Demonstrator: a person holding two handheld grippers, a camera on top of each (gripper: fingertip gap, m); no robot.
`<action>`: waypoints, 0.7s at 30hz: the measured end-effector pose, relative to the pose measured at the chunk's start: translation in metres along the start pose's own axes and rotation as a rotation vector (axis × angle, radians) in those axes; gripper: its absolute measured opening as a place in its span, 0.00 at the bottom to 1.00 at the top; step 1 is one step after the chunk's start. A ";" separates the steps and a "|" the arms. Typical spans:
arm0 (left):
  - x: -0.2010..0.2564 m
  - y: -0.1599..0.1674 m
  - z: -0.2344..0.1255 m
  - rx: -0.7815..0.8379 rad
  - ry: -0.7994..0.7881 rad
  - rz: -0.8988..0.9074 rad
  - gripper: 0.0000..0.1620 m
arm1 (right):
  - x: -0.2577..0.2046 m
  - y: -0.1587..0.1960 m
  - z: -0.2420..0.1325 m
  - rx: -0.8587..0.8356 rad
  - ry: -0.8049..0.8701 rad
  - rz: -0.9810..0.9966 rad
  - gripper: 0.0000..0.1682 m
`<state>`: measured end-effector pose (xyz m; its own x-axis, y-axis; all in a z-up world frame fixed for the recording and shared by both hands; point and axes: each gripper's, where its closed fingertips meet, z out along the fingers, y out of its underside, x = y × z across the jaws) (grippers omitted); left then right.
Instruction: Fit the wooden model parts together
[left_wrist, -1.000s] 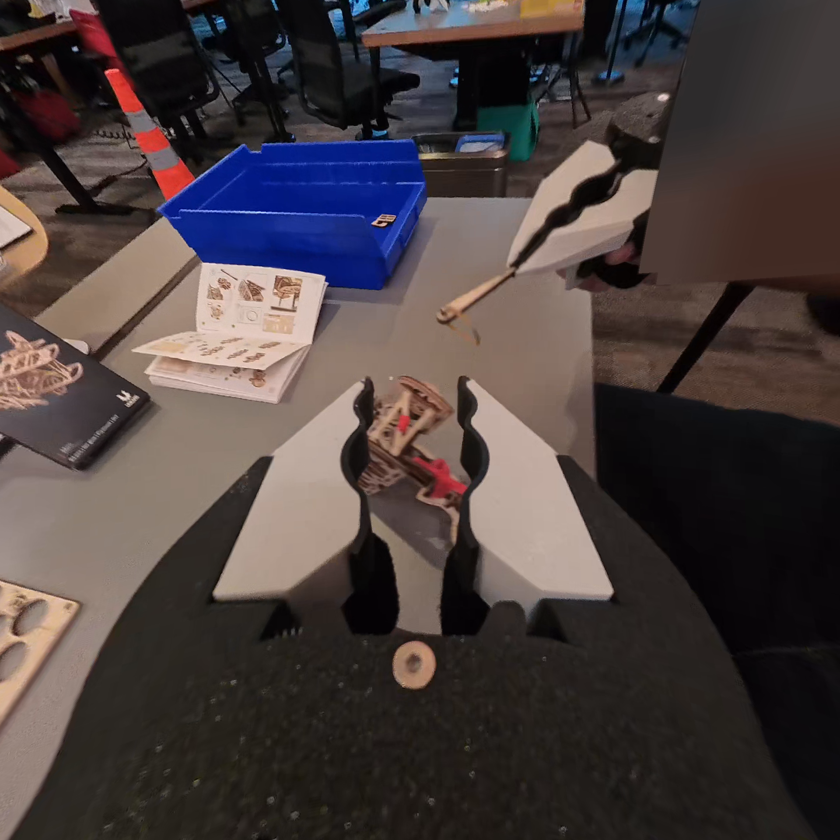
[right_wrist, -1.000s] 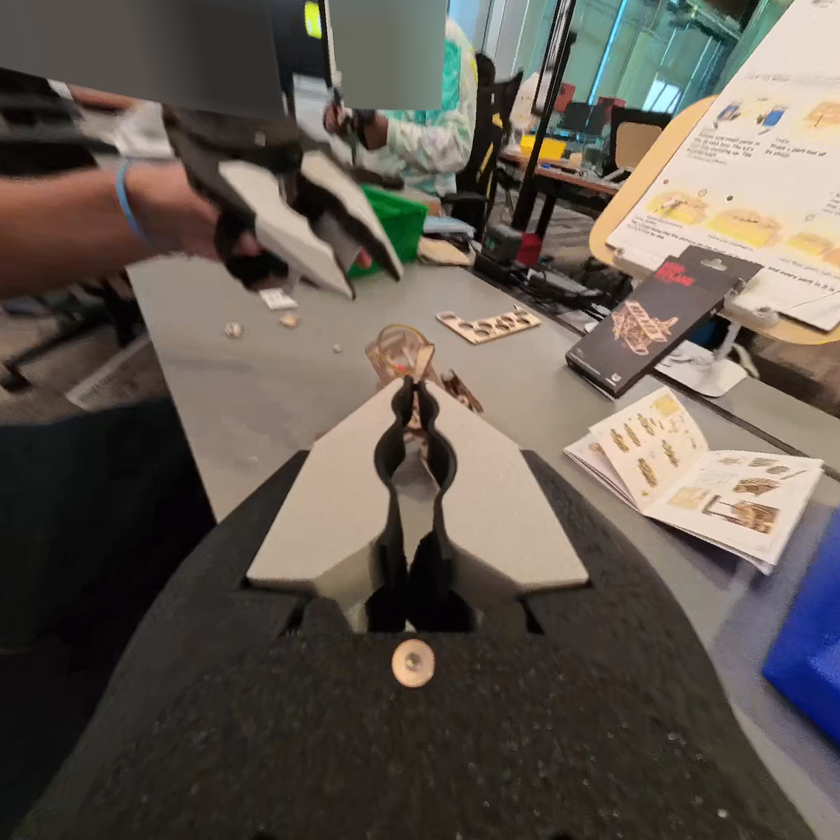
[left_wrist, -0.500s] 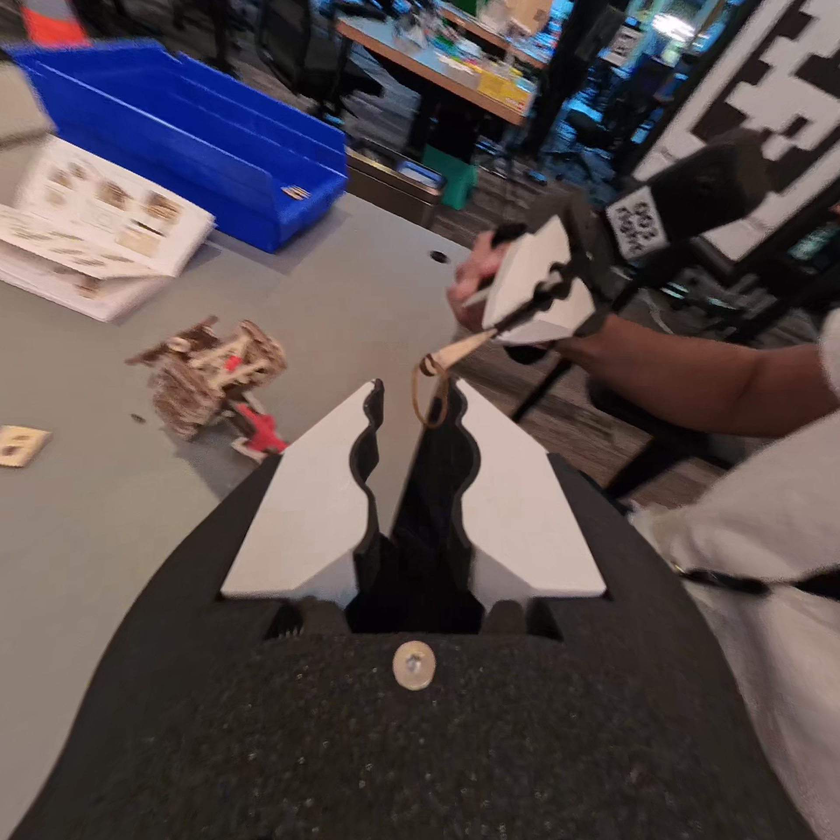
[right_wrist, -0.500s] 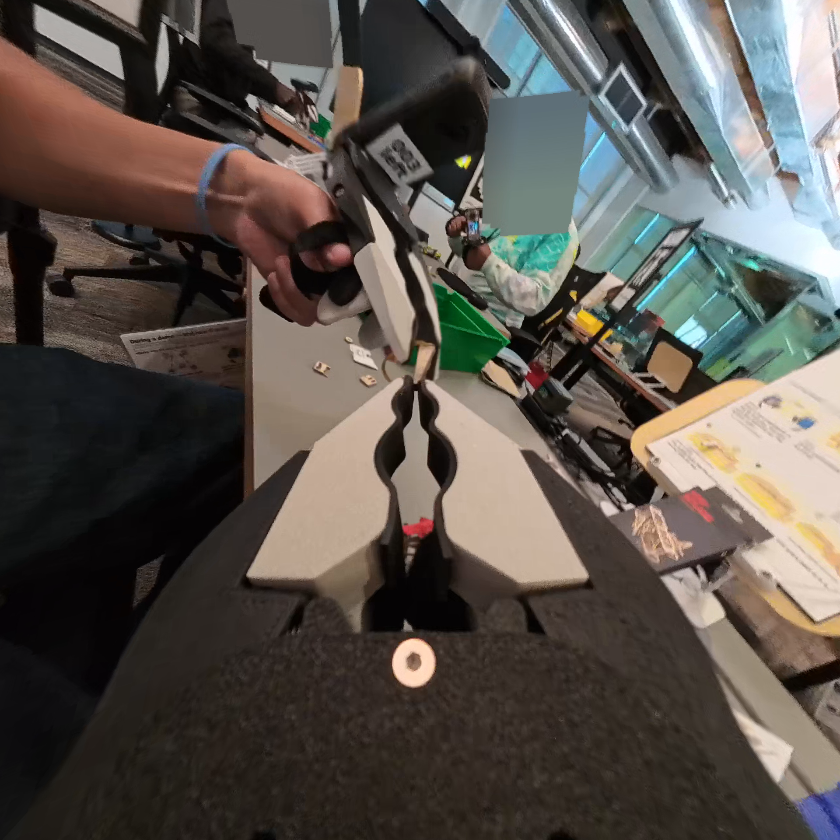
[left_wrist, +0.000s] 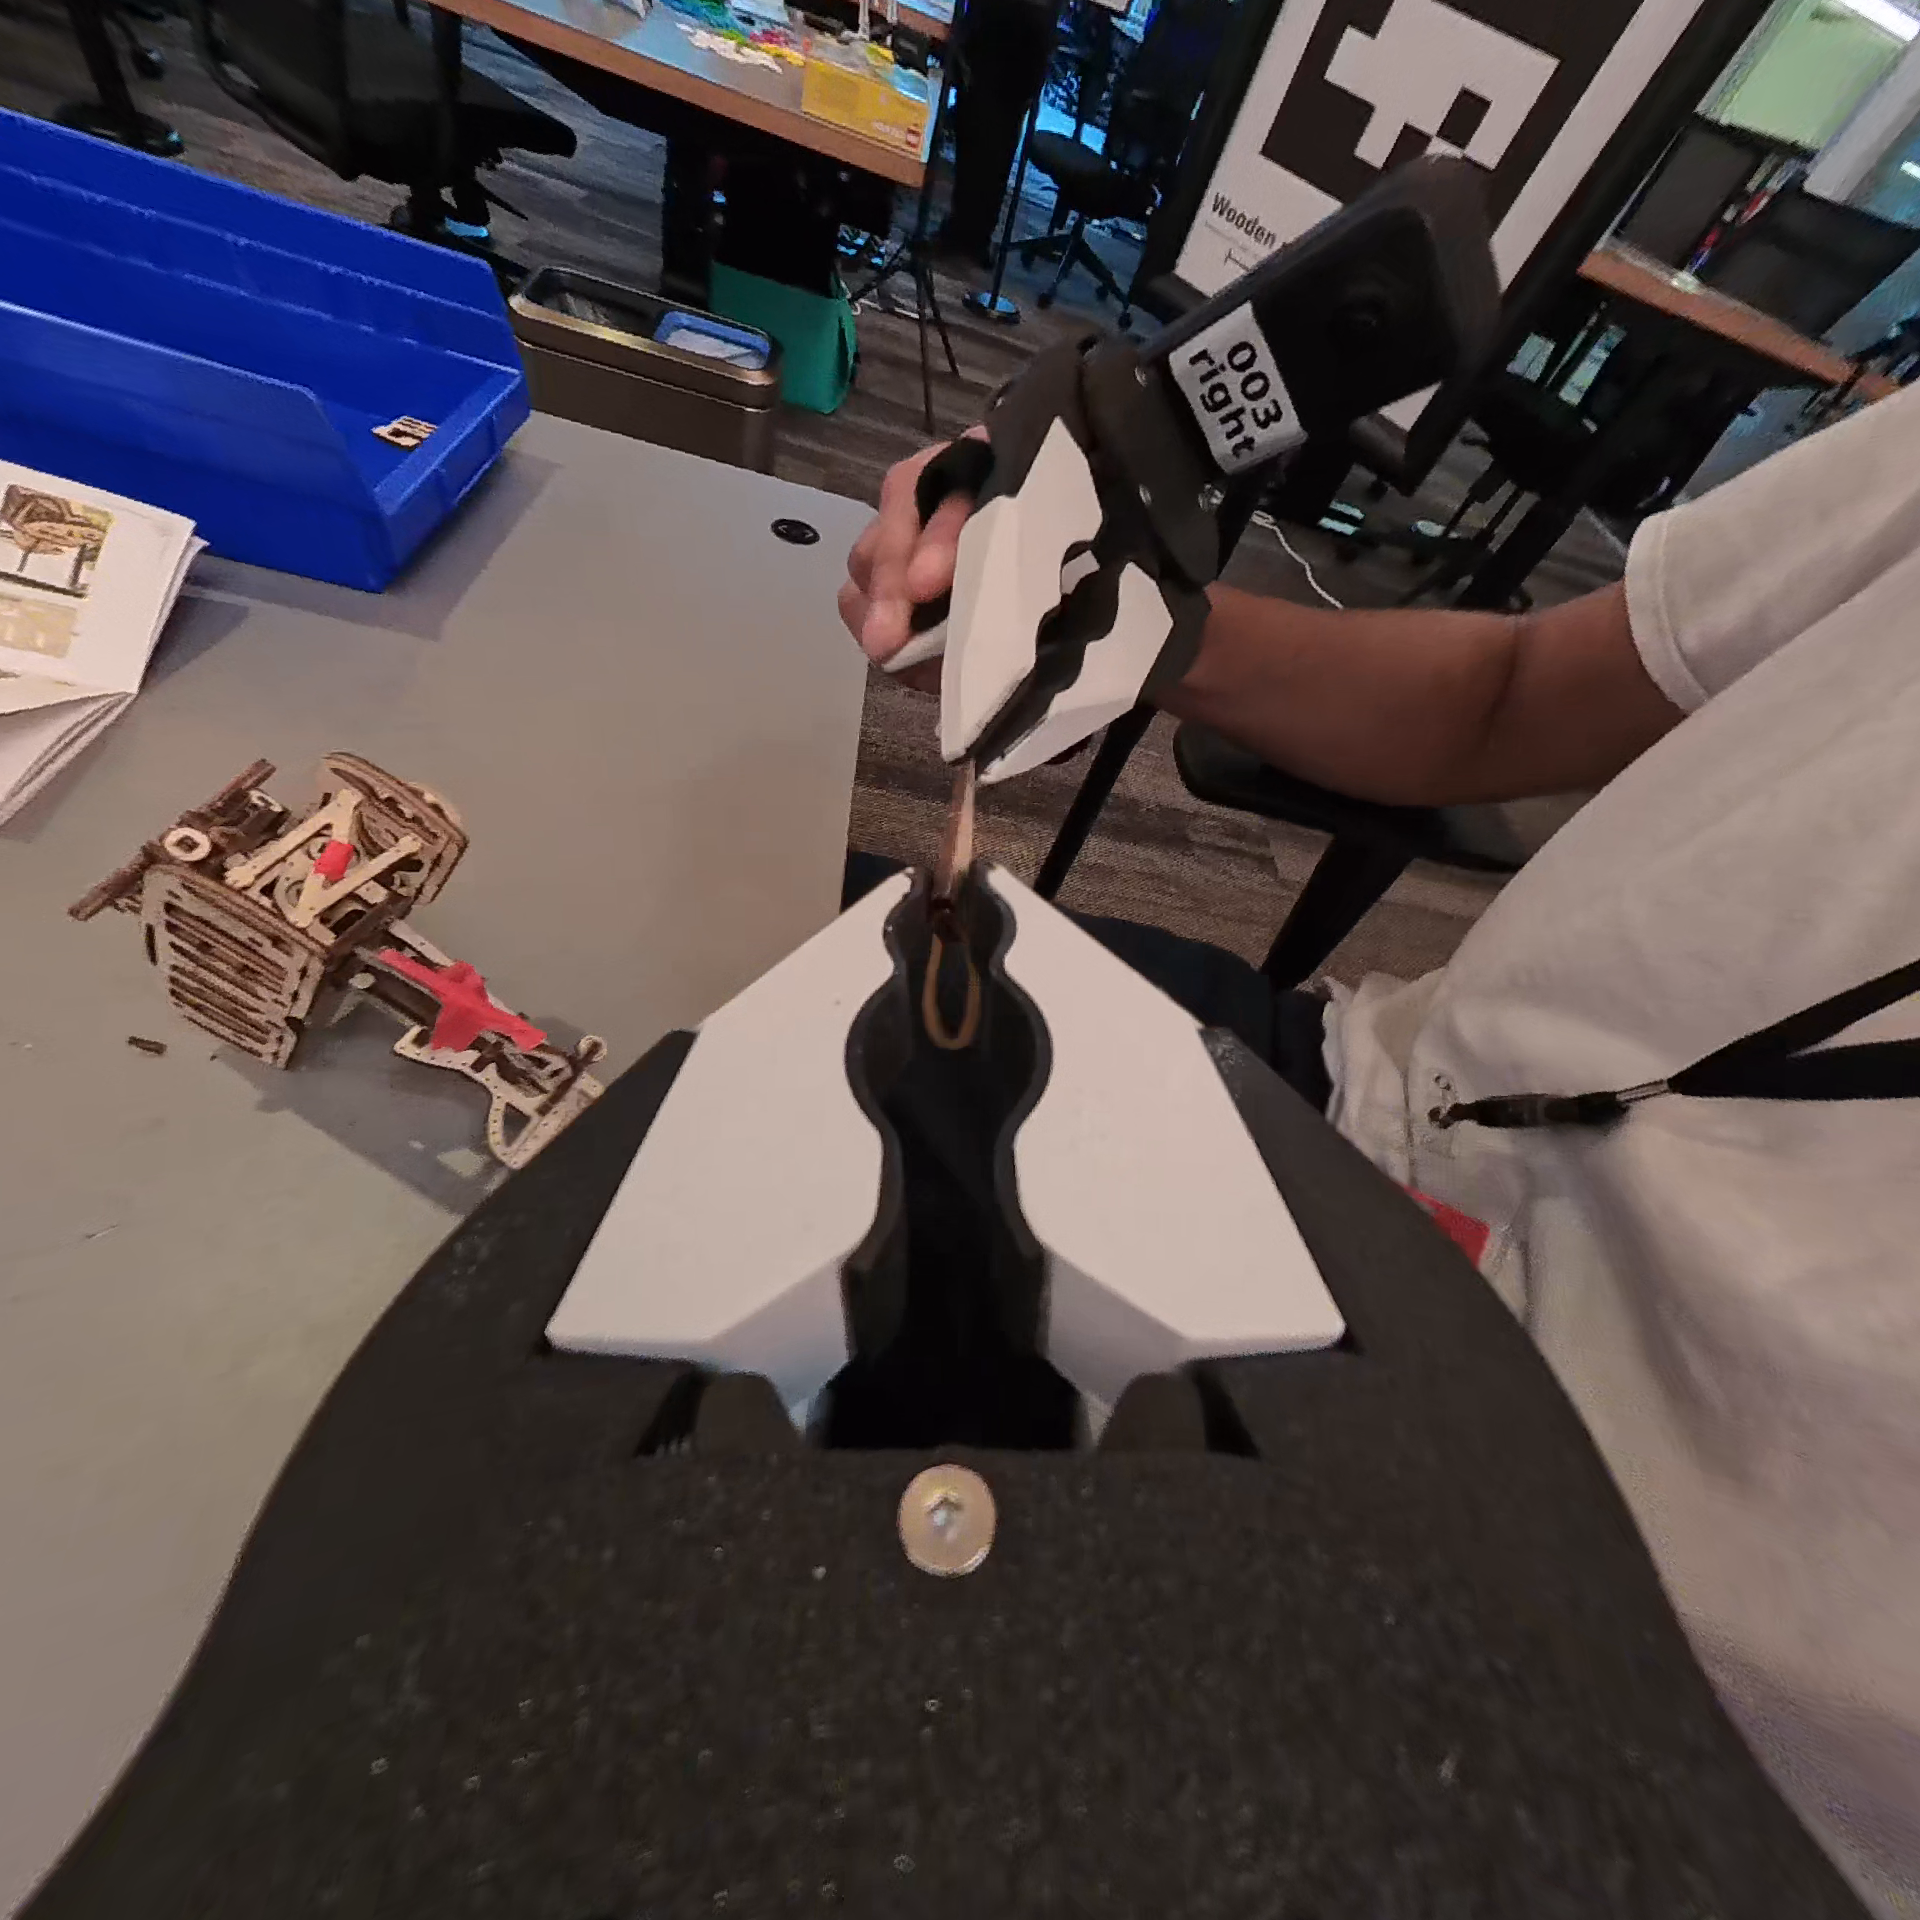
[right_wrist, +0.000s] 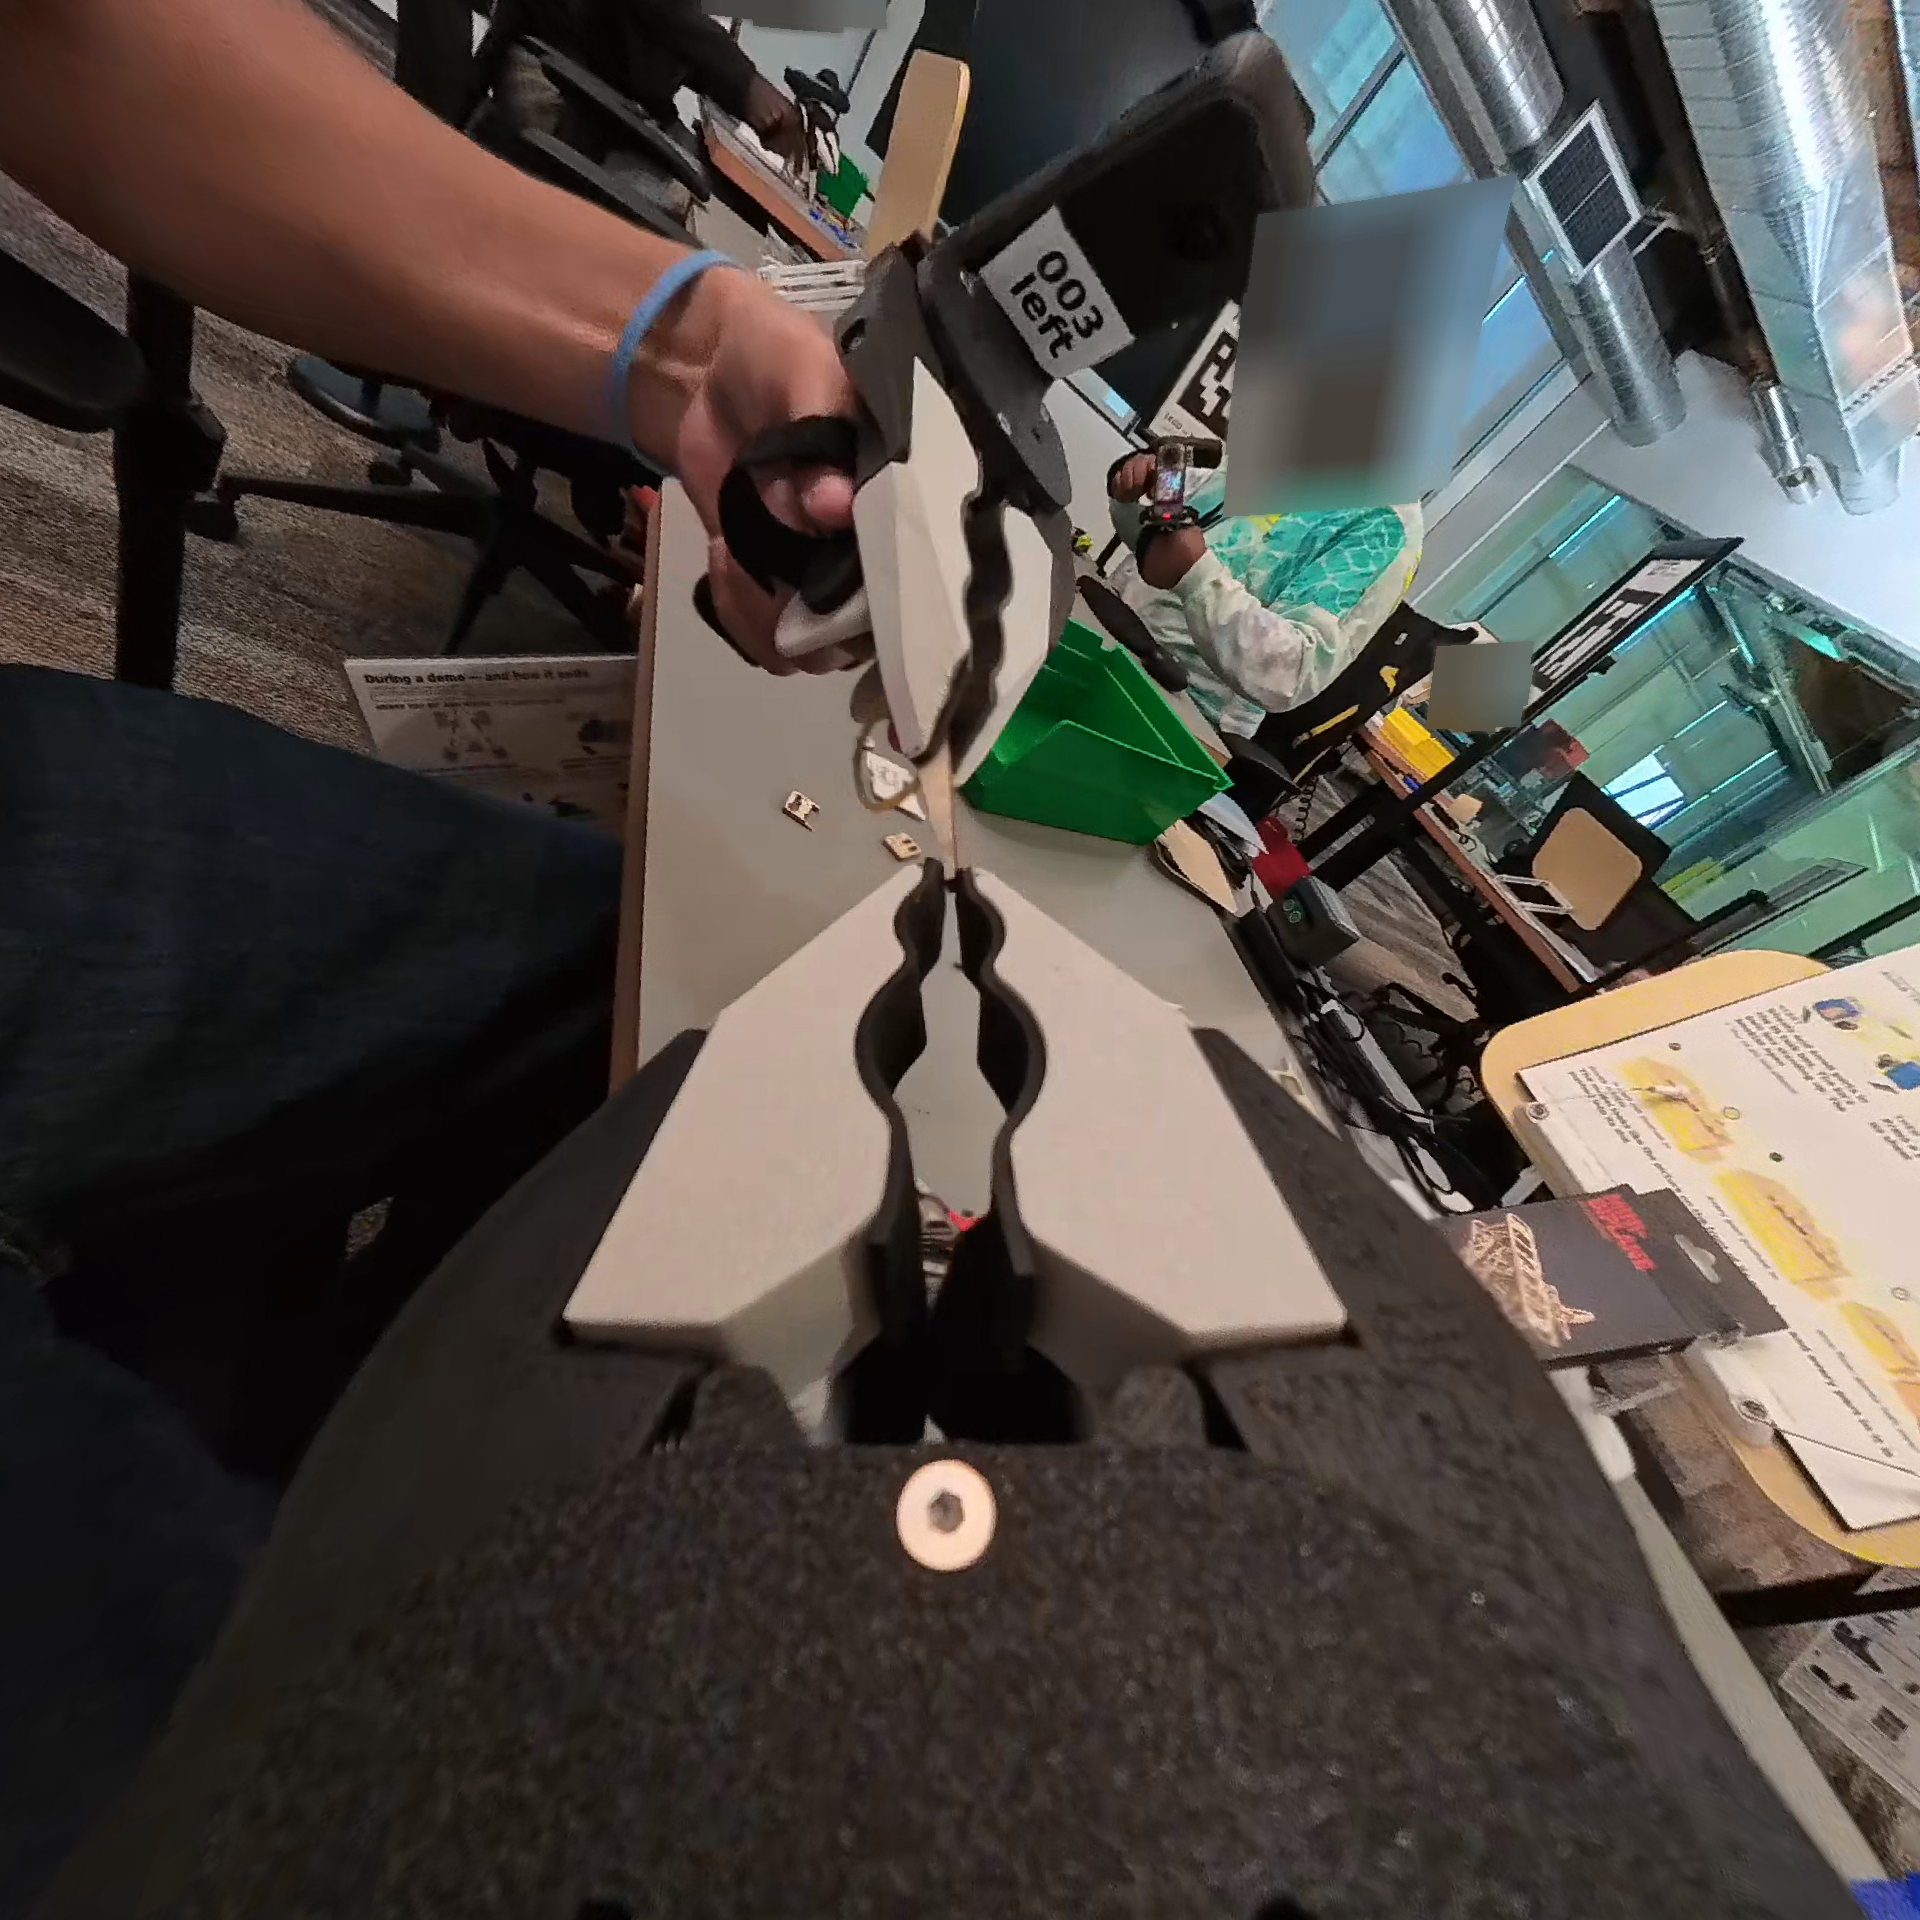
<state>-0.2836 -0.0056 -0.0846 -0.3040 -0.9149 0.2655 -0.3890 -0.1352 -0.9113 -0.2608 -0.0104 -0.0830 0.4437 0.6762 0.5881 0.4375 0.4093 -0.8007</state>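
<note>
A thin wooden stick (left_wrist: 958, 831) with a tan rubber band loop (left_wrist: 951, 1000) on its end spans between my two grippers, in the air past the table's right edge. My left gripper (left_wrist: 945, 888) is shut on the stick's banded end, and the loop hangs in the hollow between its fingers. My right gripper (left_wrist: 971, 767) is shut on the other end. In the right wrist view my right gripper (right_wrist: 948, 881) pinches the stick (right_wrist: 940, 816), which runs up into the left gripper (right_wrist: 935, 756). The partly built wooden model (left_wrist: 312, 935) with red parts lies on the grey table (left_wrist: 582, 665).
A blue bin (left_wrist: 260, 416) and an open instruction booklet (left_wrist: 73, 603) are at the table's left. A green bin (right_wrist: 1081, 748) and small loose wooden pieces (right_wrist: 800, 808) lie at the far end. A black box (right_wrist: 1600, 1268) is at the right. People sit beyond. My left and right fingertips are right by each other. Left tips and right tips are each some 15 cm from the partly built wooden model (left_wrist: 312, 935).
My left gripper left the model, swung right to the stick and closed on its banded end. My right gripper stayed shut on the stick and lifted it off toward the table's edge.
</note>
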 end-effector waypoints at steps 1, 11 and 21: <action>0.000 0.004 0.000 -0.017 0.010 0.017 0.02 | -0.001 0.002 0.001 -0.005 -0.003 0.006 0.01; -0.067 0.037 -0.009 -0.175 -0.058 0.379 0.01 | 0.020 0.037 -0.005 -0.008 0.060 0.376 0.06; -0.186 0.055 -0.001 -0.236 -0.030 0.540 0.01 | 0.060 0.127 -0.006 -0.163 0.138 0.626 0.12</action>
<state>-0.2490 0.1576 -0.1838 -0.4899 -0.8412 -0.2289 -0.3698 0.4383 -0.8192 -0.1741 0.0780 -0.1488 0.7442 0.6671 0.0349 0.1719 -0.1408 -0.9750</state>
